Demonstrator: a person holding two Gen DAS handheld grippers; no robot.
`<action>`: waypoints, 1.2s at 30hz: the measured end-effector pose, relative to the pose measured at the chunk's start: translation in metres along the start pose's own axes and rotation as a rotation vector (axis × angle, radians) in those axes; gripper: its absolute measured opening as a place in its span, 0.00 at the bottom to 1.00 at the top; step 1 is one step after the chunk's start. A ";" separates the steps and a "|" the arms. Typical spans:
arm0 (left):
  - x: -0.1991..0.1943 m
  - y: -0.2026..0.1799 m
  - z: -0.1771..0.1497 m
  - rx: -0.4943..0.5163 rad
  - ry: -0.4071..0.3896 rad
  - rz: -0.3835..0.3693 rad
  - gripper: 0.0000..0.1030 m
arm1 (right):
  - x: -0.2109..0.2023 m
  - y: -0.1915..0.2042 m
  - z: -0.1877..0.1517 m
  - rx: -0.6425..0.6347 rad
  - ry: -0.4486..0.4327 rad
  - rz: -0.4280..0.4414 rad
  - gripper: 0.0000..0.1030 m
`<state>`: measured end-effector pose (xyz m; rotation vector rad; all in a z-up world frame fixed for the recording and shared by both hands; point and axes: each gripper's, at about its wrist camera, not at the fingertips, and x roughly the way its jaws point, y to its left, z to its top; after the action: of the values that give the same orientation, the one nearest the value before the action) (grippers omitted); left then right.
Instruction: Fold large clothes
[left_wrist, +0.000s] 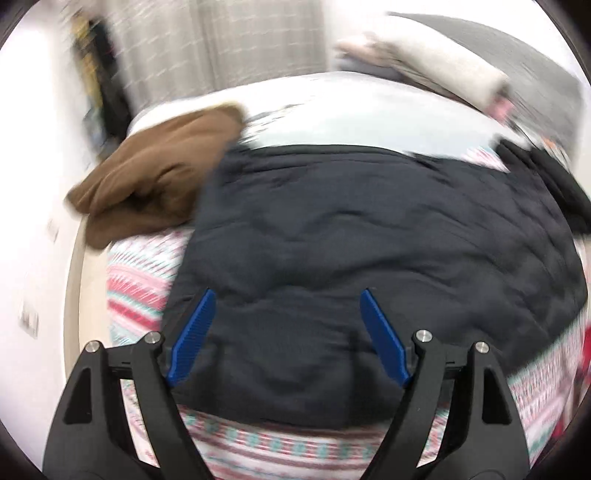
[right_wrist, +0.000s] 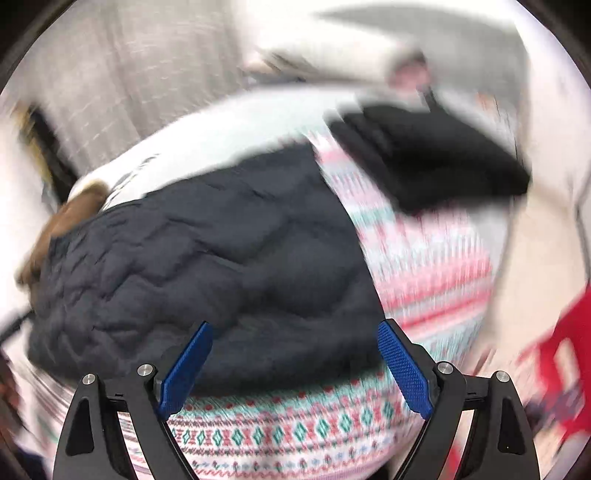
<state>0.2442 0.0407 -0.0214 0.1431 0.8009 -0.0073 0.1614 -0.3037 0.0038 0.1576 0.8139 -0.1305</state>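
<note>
Left wrist view shows our dark quilted jacket (left_wrist: 351, 240) folded compact — brown garment (left_wrist: 159, 173) at ten o'clock awaits — both grippers (left_wrist: 286, 295) (right_wrist: 295, 328) spread, empty.

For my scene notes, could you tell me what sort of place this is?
Most likely a bedroom: a bed with a patterned bedspread, pillows at its far end, and curtains behind. A dark quilted jacket lies spread on the bed.

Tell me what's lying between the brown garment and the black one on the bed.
The dark quilted jacket lies spread between the brown garment and the black garment, clearest in the left wrist view.
</note>
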 end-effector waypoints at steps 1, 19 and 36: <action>-0.002 -0.013 -0.001 0.040 -0.004 -0.009 0.79 | -0.005 0.017 -0.002 -0.068 -0.026 0.000 0.88; 0.033 -0.073 0.002 0.051 0.082 -0.063 0.79 | 0.039 0.156 0.003 -0.330 0.072 0.266 0.25; 0.057 -0.080 -0.010 0.079 0.135 -0.074 0.81 | 0.133 0.197 0.049 -0.246 0.185 0.281 0.25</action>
<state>0.2716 -0.0341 -0.0788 0.1905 0.9406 -0.1000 0.3215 -0.1268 -0.0432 0.0508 0.9760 0.2515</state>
